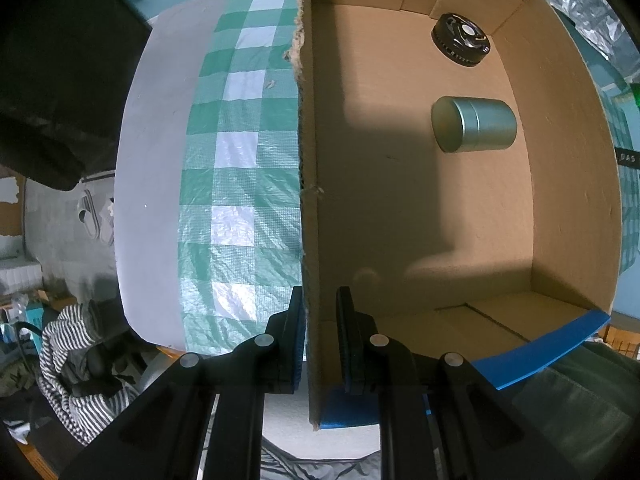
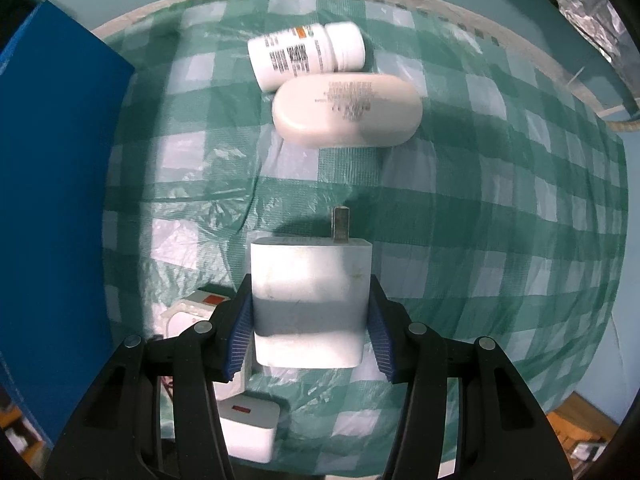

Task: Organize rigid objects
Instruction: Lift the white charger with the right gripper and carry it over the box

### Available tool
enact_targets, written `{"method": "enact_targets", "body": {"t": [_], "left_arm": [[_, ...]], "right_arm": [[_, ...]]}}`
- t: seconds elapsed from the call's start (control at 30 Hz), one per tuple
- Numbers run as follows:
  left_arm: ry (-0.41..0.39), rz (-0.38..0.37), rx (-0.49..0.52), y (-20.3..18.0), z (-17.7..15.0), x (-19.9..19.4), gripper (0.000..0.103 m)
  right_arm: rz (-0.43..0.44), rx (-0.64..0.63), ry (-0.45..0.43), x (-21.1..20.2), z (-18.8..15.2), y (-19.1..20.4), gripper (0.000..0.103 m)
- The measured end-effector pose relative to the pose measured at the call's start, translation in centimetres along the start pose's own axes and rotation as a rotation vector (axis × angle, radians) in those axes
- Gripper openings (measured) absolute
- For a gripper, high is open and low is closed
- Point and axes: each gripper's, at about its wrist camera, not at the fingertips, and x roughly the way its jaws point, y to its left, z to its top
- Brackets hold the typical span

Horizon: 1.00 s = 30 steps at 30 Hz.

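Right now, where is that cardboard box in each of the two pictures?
Left wrist view: the cardboard box fills the right half, its wall between the left hand-held gripper fingers.
Right wrist view: only its blue outer side shows at the left edge.
Shared landmark: green checked tablecloth.

No legible text anywhere.

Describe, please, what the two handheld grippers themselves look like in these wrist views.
Both are black plastic linkage grippers with round silver pivot pins. The left gripper has flat black fingers with a blue edge low on the pads. The right gripper has ribbed blue pads on angled black fingers. No cables, markings or sleeves are visible.
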Motion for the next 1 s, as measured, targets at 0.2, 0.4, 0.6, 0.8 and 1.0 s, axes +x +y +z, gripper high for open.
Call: {"method": "enact_targets", "body": {"t": [0.2,0.4,0.6,0.8,1.0], "left_arm": [[0.008,0.005,0.006,-0.3,0.1,0.1,0.014],[0.013,0.004,0.015,-0.5,0.0,0.1,0.014],[0.018,0.009,0.019,-0.4,0.0,0.0,0.014],[0.015,0.007,0.021,-0.4,0.0,0.0,0.014],[0.013,0.007,0.024,-0.5,0.0,0.0,0.012]], "right_arm": [[0.032,-0.020,-0.029,-2.8,0.2,0.5,0.051],[0.065,-0.059,-0.059,-6.2,0.7,2.1,0.051],[0.094,-0.106,-0.088,-9.0,1.1,3.9,0.051],[0.116,-0.175,-0.119,-11.3,2.2,6.4,0.051],[0.130,-0.264,-0.153,-13.1,3.8,9.7,0.051]]}}
